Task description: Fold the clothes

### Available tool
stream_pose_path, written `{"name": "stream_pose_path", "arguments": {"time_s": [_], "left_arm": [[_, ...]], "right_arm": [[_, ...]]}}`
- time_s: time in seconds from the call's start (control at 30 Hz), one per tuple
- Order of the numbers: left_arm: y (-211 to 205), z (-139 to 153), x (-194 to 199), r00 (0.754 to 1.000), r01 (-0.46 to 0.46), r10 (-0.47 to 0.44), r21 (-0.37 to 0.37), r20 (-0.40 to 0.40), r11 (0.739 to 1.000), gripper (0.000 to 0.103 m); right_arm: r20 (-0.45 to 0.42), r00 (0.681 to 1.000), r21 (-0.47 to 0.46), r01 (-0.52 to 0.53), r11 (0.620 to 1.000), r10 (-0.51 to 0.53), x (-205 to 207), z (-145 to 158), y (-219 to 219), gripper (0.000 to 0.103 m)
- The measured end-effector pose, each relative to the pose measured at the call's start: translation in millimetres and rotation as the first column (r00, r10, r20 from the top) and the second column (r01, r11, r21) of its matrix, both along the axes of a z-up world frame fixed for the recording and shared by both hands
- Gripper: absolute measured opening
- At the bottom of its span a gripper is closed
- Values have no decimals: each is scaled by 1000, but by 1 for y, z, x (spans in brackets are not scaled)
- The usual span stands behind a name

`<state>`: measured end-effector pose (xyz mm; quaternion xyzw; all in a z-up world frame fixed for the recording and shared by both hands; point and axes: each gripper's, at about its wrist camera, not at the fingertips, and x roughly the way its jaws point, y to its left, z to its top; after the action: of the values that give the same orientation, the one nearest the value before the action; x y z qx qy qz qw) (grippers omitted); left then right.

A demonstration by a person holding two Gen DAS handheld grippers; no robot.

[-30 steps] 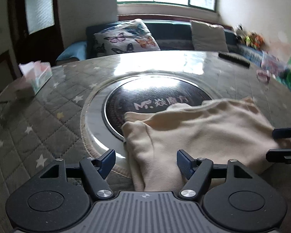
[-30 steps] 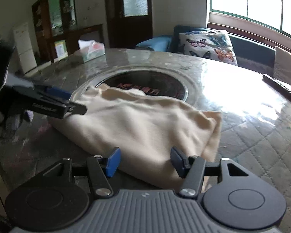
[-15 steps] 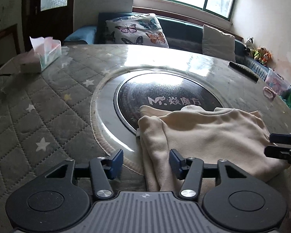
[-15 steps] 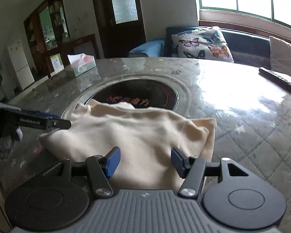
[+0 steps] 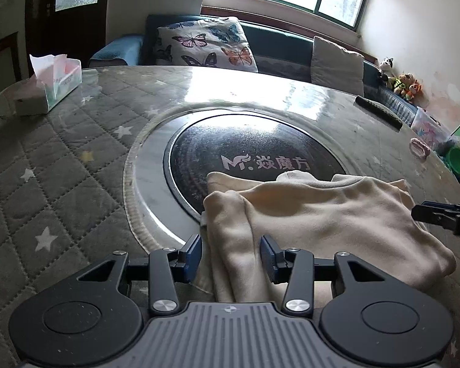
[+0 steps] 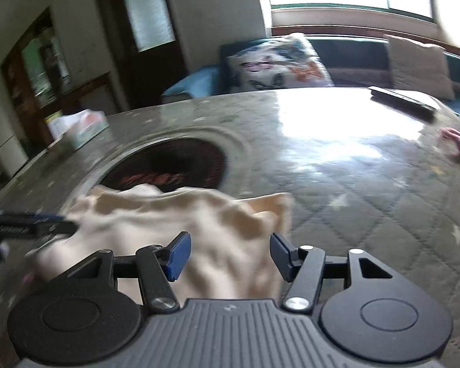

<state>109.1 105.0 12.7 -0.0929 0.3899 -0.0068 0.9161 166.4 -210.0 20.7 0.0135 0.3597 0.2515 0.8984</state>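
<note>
A cream garment lies folded on the round table, partly over the dark hotplate in the middle. My left gripper is open, its blue pads on either side of the garment's near left edge. My right gripper is open over the garment at its near right part; that view is blurred. The right gripper's fingers show at the right edge of the left wrist view. The left gripper's fingers show at the left of the right wrist view.
A tissue box stands at the far left of the quilted table. A black remote and a pink hair tie lie at the far right. A sofa with a butterfly cushion is behind the table.
Both grippers have come lower and closer to the garment's near edge. The left jaws have narrowed a little around the edge. The right wrist view has swung to the right and blurred.
</note>
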Motion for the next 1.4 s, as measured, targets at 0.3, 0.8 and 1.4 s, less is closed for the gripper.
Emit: {"name": "stream_pose_path", "arguments": {"time_s": [0.3, 0.8, 1.4], "left_arm": [[0, -2, 6, 1000, -1, 1, -29, -10, 1000, 36], [-18, 10, 7, 1000, 3, -3, 45, 0, 999, 11], [-155, 57, 75, 970, 225, -230, 67, 82, 972, 10]], "right_arm": [[-53, 996, 53, 79, 995, -77, 23, -18, -12, 34], [-47, 996, 128, 77, 989, -72, 17, -15, -18, 10], [116, 965, 101, 225, 969, -236, 12, 43, -119, 10]]}}
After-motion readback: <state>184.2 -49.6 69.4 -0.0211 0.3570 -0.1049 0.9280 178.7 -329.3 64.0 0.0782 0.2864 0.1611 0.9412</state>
